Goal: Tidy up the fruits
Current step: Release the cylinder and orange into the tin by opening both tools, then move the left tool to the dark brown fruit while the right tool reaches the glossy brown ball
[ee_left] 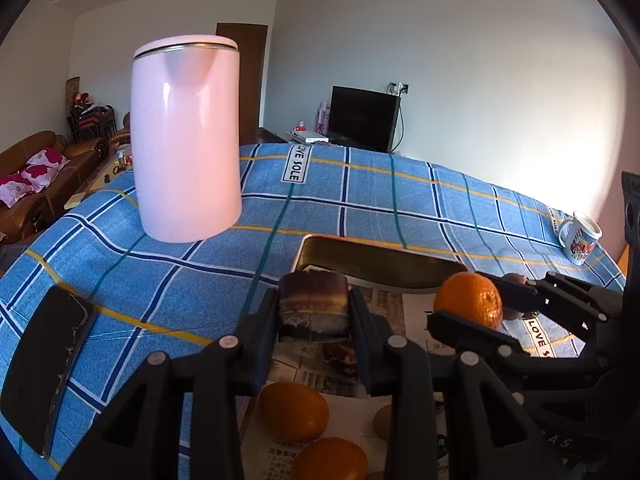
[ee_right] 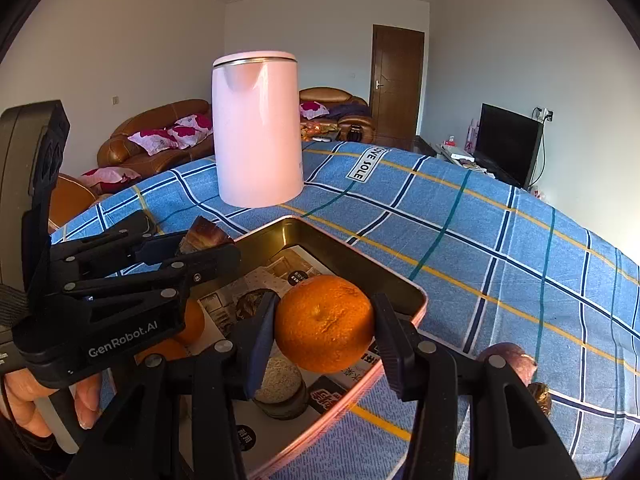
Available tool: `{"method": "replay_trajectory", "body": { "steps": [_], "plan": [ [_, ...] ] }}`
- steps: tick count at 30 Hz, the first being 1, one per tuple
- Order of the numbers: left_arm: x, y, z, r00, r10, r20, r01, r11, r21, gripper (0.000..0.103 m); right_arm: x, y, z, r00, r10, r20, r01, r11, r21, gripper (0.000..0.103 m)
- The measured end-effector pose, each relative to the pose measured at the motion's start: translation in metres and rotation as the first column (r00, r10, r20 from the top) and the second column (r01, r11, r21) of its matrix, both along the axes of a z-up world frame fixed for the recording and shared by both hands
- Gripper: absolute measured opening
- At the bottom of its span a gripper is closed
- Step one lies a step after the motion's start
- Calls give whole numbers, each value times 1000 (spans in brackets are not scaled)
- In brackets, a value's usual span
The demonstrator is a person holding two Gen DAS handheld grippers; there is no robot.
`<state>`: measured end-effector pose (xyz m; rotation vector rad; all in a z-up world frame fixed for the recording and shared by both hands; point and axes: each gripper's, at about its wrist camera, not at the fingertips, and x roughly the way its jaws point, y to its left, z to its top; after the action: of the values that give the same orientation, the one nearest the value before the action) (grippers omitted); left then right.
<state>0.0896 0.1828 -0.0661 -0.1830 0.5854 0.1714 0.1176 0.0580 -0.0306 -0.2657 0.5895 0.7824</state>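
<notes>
Now L fingers clamp cake slice lengthwise-level, R fingers clamp orange.

The checked tablecloth is woven cloth, matt; the tray is glossy metal (paper lining); the kettle is smooth, satiny.

Pretty bright daylight in both views, with a blown-out glare patch on the white wall at the right. Heavy fisheye bending plus dark vignette corners. Everything's fairly sharp, and the pink kettle shows soft sheen.
</notes>
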Motion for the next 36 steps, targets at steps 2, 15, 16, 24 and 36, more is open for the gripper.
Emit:
{"method": "replay_trajectory", "body": {
  "steps": [2,15,16,24,36],
  "plan": [
    [0,3,0,1000,0,-4,0,1000,-13,36,0,7,-4,1000,7,-10,-7,1000,-17,49],
    [-8,-34,21,998,-28,62,26,999,32,72,-5,-60,11,997,-78,29,77,997,25,69],
    [-7,-41,22,997,-40,64,38,999,38,72,-2,-76,13,993,-110,33,109,994,28,70],
    [11,-100,24,990,-135,46,131,989,73,78,44,-167,-5,936,-348,-60,348,938,-12,72],
    [16,-126,28,984,-175,35,170,980,102,87,66,-150,-31,940,-295,-169,279,954,-112,69]
  ]
}}
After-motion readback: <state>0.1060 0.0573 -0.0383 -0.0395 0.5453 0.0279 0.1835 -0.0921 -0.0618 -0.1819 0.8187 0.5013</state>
